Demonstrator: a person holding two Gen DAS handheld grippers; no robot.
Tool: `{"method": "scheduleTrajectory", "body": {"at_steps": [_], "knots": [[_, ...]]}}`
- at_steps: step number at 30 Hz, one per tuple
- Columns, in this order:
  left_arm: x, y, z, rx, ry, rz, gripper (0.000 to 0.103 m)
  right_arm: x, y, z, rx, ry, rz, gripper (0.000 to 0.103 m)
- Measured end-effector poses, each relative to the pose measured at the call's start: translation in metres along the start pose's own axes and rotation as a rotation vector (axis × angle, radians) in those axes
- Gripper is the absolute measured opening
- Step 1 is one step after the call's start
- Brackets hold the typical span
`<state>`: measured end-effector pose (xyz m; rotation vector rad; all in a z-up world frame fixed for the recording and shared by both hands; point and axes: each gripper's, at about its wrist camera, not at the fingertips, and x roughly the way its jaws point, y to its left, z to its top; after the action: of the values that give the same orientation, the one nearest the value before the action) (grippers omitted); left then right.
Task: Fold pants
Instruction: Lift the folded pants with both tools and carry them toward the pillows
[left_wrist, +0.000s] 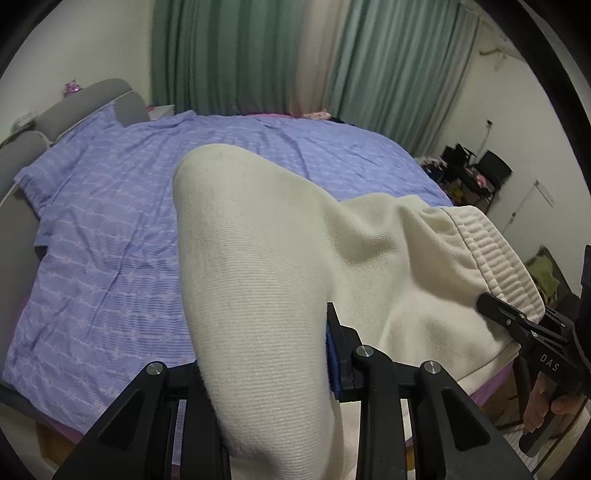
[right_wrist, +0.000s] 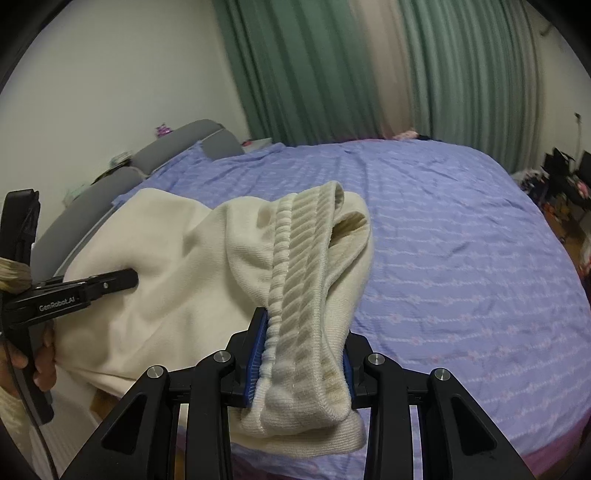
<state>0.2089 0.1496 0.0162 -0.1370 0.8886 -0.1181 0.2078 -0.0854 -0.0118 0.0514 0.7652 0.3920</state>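
Observation:
Cream knit pants (left_wrist: 280, 258) are held up over the near edge of a bed with a purple sheet (left_wrist: 110, 229). My left gripper (left_wrist: 264, 354) is shut on a thick bunch of the pants fabric, which covers its left finger. My right gripper (right_wrist: 301, 354) is shut on the ribbed waistband (right_wrist: 303, 258), which stands up between its blue pads (right_wrist: 256, 354). The right gripper also shows at the right in the left wrist view (left_wrist: 517, 325), and the left gripper at the left in the right wrist view (right_wrist: 110, 282). The pants (right_wrist: 166, 258) hang between them.
A grey padded headboard (right_wrist: 177, 147) runs along the left side of the bed. Green curtains (left_wrist: 258, 55) hang behind the bed. Dark chairs and clutter (left_wrist: 476, 173) stand at the far right. The purple sheet (right_wrist: 461, 258) stretches beyond the pants.

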Motion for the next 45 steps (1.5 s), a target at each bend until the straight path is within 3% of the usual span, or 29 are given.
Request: {"method": "scheduleTrajectory", "body": {"at_steps": [10,18,25,36,45], "knots": [[-0.019,0.055,0.002,-0.036,-0.042,0.012,0.029,0.016,0.051,0.019,-0.064,-0.011,0.028,0.034],[-0.025,0.13,0.02,0.019,-0.034,-0.023,0.029,0.042,0.117,0.024,0.002,-0.029,-0.008,0.034],[-0.01,0.204,0.032,0.048,0.002,-0.04,0.029,0.089,0.179,0.029,0.038,-0.012,-0.039,0.034],[0.062,0.317,0.038,0.042,0.114,-0.052,0.029,0.198,0.237,0.034,0.045,0.113,-0.039,0.034],[0.154,0.368,0.04,0.098,0.215,-0.049,0.03,0.311,0.264,0.033,0.023,0.262,-0.088,0.034]]}}
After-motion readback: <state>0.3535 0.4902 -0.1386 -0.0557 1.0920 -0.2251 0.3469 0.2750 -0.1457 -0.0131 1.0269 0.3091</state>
